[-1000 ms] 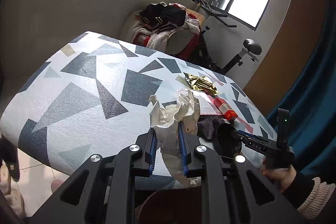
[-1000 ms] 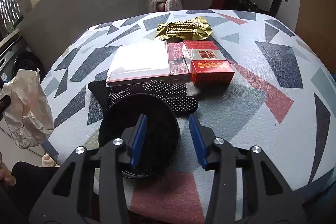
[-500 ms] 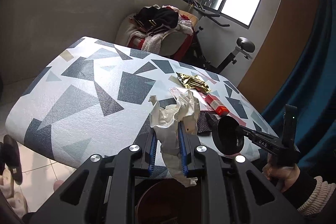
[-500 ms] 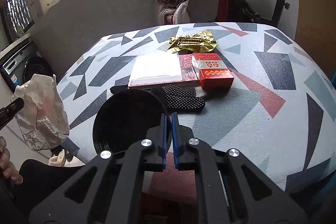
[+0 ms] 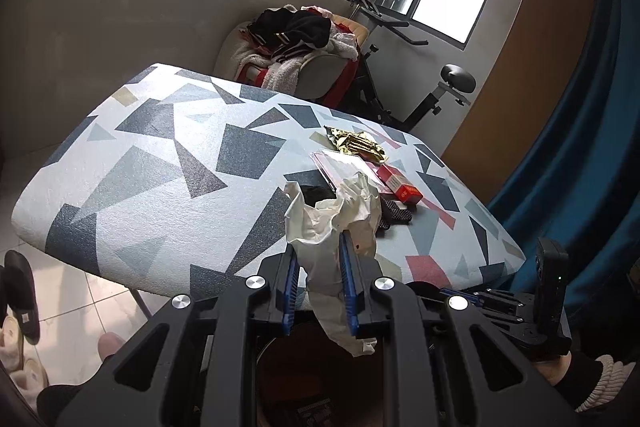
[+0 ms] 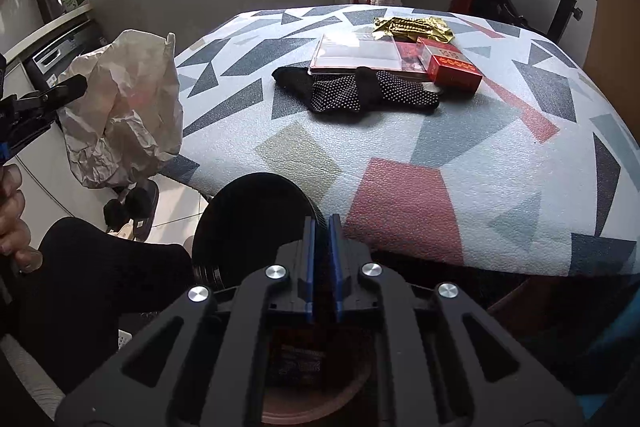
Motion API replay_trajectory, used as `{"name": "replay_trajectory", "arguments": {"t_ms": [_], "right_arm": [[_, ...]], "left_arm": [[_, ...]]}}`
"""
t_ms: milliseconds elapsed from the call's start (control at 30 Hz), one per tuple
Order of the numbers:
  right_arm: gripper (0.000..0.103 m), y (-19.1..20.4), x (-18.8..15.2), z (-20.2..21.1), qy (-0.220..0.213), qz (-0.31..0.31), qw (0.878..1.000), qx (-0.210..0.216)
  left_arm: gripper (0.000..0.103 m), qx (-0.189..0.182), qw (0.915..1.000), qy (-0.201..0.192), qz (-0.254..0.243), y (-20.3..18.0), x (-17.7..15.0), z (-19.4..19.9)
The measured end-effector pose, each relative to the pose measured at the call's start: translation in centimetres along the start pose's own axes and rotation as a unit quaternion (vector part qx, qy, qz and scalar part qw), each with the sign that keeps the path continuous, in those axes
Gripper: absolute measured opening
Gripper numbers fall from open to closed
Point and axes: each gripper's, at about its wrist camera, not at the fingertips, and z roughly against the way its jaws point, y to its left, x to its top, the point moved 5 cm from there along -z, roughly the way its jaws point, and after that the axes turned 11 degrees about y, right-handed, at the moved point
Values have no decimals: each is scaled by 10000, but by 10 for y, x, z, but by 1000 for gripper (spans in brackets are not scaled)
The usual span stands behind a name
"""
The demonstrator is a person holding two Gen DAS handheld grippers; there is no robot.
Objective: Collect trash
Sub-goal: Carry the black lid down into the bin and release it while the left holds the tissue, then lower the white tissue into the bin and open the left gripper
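My left gripper (image 5: 318, 281) is shut on a crumpled white paper wrapper (image 5: 334, 223) and holds it in the air just off the table's near edge; the wrapper also shows at the left of the right wrist view (image 6: 120, 111). My right gripper (image 6: 321, 251) is shut on the rim of a round black bowl (image 6: 250, 223) and holds it below the table's edge. On the table (image 6: 440, 155) lie a gold foil wrapper (image 6: 412, 27), a red box (image 6: 452, 65), a clear plastic packet (image 6: 356, 53) and a black dotted glove (image 6: 360, 95).
A brown round bin (image 5: 296, 371) sits under both grippers. A chair piled with clothes (image 5: 296, 43) and an exercise bike (image 5: 432, 87) stand behind the table. Slippers (image 5: 20, 303) lie on the tiled floor at left. A blue curtain (image 5: 580, 147) hangs at right.
My right gripper closed on the black bowl's rim and drew it back off the table. My left gripper pulled back from the table with the paper wrapper.
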Motion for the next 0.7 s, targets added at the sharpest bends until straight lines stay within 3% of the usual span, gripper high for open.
{"name": "replay_trajectory", "arguments": {"t_ms": [200,467,567,700], "right_arm": [[37,1,1,6,-157,14,9997,-197],[86,-12,3,19,-477,-196,9975,-474],[95,-15,3,24,-608,-241,9962,-566],[97,-20,3,27,-660,-346,9955,-586]], "left_arm": [[19,-19,9999,72,-86,-6,-8,-2],[20,-127,9993,331,-144,-11,-26,-9],[20,-142,9990,402,-167,-13,-30,-12],[22,-139,9983,501,-254,-19,-35,-17]]}}
